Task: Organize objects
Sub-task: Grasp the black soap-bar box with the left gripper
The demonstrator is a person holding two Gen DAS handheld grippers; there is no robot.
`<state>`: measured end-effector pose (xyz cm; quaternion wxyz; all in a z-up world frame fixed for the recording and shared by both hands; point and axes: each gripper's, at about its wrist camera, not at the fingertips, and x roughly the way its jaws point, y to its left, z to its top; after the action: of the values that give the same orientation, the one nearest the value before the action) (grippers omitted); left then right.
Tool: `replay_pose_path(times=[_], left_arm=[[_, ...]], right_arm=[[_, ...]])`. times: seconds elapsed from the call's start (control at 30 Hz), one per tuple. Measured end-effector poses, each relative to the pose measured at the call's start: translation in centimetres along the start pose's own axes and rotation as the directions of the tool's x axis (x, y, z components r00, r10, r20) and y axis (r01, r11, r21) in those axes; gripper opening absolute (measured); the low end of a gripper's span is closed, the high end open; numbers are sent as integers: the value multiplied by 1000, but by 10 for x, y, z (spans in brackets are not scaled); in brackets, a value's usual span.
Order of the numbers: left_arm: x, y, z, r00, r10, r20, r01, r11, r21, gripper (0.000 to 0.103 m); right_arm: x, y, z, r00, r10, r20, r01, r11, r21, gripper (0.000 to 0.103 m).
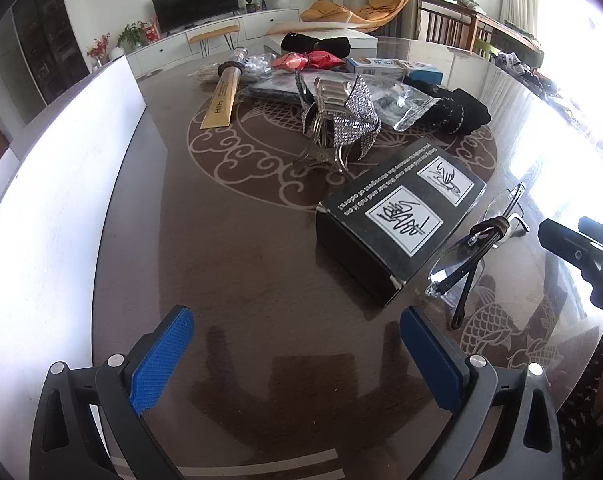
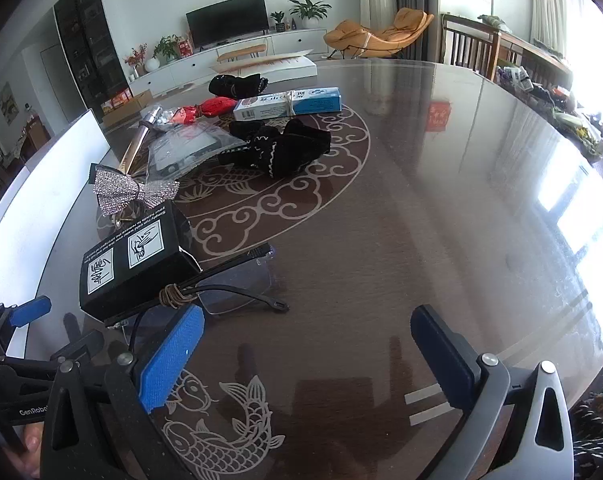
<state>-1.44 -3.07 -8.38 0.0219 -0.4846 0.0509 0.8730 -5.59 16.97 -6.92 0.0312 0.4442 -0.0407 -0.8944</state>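
Left gripper (image 1: pixel 297 354): hovering low over the dark glossy round table (image 1: pixel 229 264), its blue-padded fingers (image 1: pixel 163 362) standing wide apart with nothing between them, pointing toward the clutter.
Right gripper (image 2: pixel 307 356): also hanging just above the tabletop, blue pads spread apart and gripping nothing; in the left wrist view its black body is showing at the right edge.
Black rectangular cardboard box with white pictogram labels (image 1: pixel 397 216): lying flat ahead of the left gripper, slightly right of its line.
Folded rimless eyeglasses with black arms (image 2: pixel 233 284): resting just beside the box on its right, bound at the arms by a brown band, lying just ahead of the right gripper's left finger.
Rhinestone silver bow hair clip (image 1: pixel 341 112): sitting beyond the box, near the table's middle.
Black velvet pouch with white stitching (image 2: pixel 281 148): lying farther back, among clear plastic bags.
Blue and white long carton (image 2: pixel 287 104): lying behind the pouch, near the red foil-wrapped item (image 2: pixel 211 106).
Gold slim box (image 1: pixel 221 100): angling along the left of the pile.
Open room: bare tabletop is spreading under both grippers and across the whole right side in the right wrist view.
Edges: a white panel (image 1: pixel 57 184) is bordering the table's left rim.
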Motion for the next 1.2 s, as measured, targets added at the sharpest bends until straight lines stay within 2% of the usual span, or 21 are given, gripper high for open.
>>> replay_pose_path(times=[0.17,0.37,0.43,0.5,0.6,0.7,0.77,0.87,1.0,1.1,1.13,1.17,1.2], left_arm=[[7,-14,22,1000,-26,11,26,998,52,103],[27,-45,43,992,-122,-20,123,990,72,103],[32,-59,50,995,-101,-24,102,990,98,103],[40,-66,55,995,-79,-62,86,990,115,103],[45,-59,58,988,-108,-113,116,991,64,103],[40,-49,51,993,-58,-101,58,998,-7,101],[29,-42,41,997,-45,-59,42,998,-46,75],[16,-32,21,999,-25,-33,22,997,-80,57],[2,-14,-4,1000,7,-14,-8,993,-114,57],[4,-10,0,1000,-20,-17,19,999,-45,58],[6,-9,6,999,-27,-19,27,999,-21,62],[10,-9,15,998,-52,-30,52,999,2,75],[14,-9,23,995,-90,-35,90,996,18,81]], right_arm=[[0,-9,1,1000,5,2,-5,999,44,103],[-5,-21,2,1000,6,24,-9,994,111,103],[-8,-28,2,999,4,37,-9,989,146,103],[-10,-35,2,999,3,48,-12,983,183,103],[-10,-47,1,999,10,52,-22,972,234,103],[-9,-51,1,999,14,45,-25,967,255,103],[-8,-48,1,999,12,40,-21,969,246,103],[-6,-42,1,999,8,35,-15,976,216,103],[-3,-32,1,1000,15,23,-19,986,168,103],[-1,-25,1,1000,18,18,-20,990,140,103],[-1,-25,1,1000,19,15,-21,990,136,103],[0,-24,1,1000,20,12,-22,991,136,103],[0,-25,0,1000,19,11,-21,990,138,103]])
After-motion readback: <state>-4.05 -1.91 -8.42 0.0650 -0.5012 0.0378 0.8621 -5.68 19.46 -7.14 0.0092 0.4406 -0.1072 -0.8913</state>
